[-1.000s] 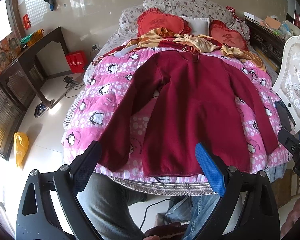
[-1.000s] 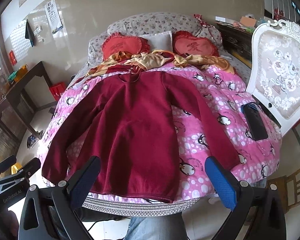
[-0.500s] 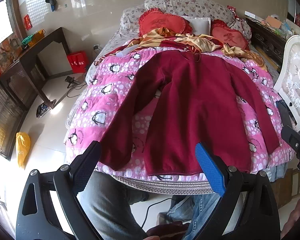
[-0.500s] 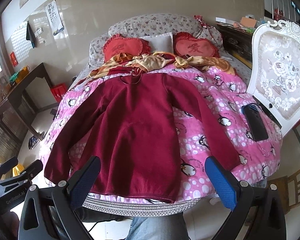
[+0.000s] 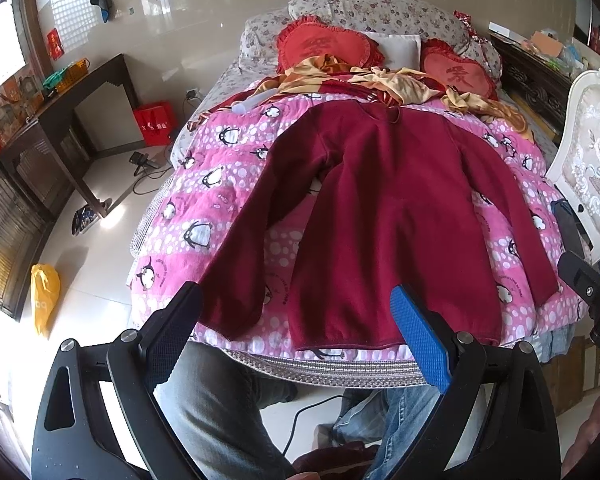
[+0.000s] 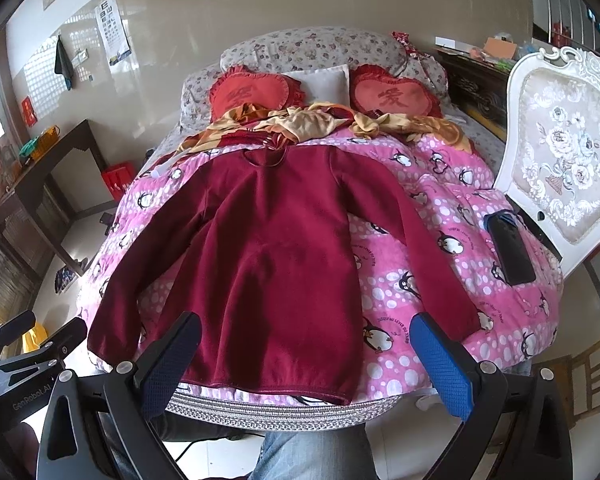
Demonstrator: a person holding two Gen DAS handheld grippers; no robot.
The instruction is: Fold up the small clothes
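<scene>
A dark red long-sleeved top (image 5: 384, 216) lies flat, face up, on a pink penguin-print quilt (image 5: 220, 184), sleeves spread, hem at the near bed edge; it also shows in the right wrist view (image 6: 276, 256). My left gripper (image 5: 296, 320) is open and empty, held off the near edge of the bed, short of the hem and left cuff. My right gripper (image 6: 306, 344) is open and empty, held just before the hem. Neither touches the top.
Red heart cushions (image 6: 244, 94) and a yellow-red crumpled cloth (image 6: 308, 120) lie at the bed's head. A black phone (image 6: 510, 248) lies on the quilt's right side by a white ornate chair (image 6: 568, 152). A dark wooden desk (image 5: 60, 120) stands left. The person's legs (image 5: 220, 408) are below.
Both views have shifted slightly: the bed and top sit a little lower and farther, as both grippers drew back and up a bit. The top has not moved. Both grippers stay open.
</scene>
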